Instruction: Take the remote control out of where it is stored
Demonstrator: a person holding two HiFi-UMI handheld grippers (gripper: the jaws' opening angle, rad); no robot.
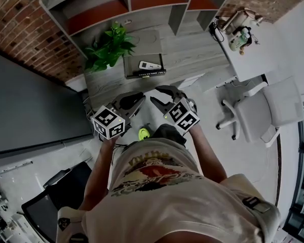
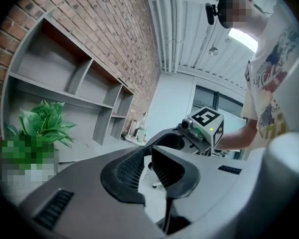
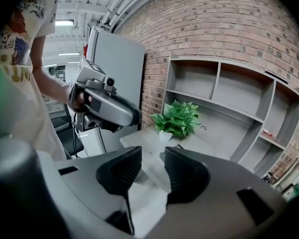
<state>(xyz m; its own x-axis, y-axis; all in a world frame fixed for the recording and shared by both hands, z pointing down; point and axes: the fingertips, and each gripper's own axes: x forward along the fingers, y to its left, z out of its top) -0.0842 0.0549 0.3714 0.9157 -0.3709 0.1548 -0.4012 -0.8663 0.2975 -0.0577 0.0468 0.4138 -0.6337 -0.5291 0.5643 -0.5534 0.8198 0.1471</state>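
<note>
Grey wood-grain desk [image 1: 192, 59] stands against a brick wall, below an open shelf unit [image 1: 142, 4]. White remote control [image 1: 150, 65] lies flat in a grey rectangular holder [image 1: 142, 42] on the desk, just beside a potted plant [image 1: 110, 47]. A long black item [image 1: 152, 73] lies along the holder's near edge. Whether the holder is a drawer or a tray cannot be determined. Both grippers are held short of the desk, well apart from the remote. Left gripper [image 2: 148, 156]: jaws drawn together at the tips, nothing between them. Right gripper [image 3: 153, 159]: jaws parted, gap empty, desk surface visible through it. Swivel chair [image 1: 263, 110] stands to the right
</note>
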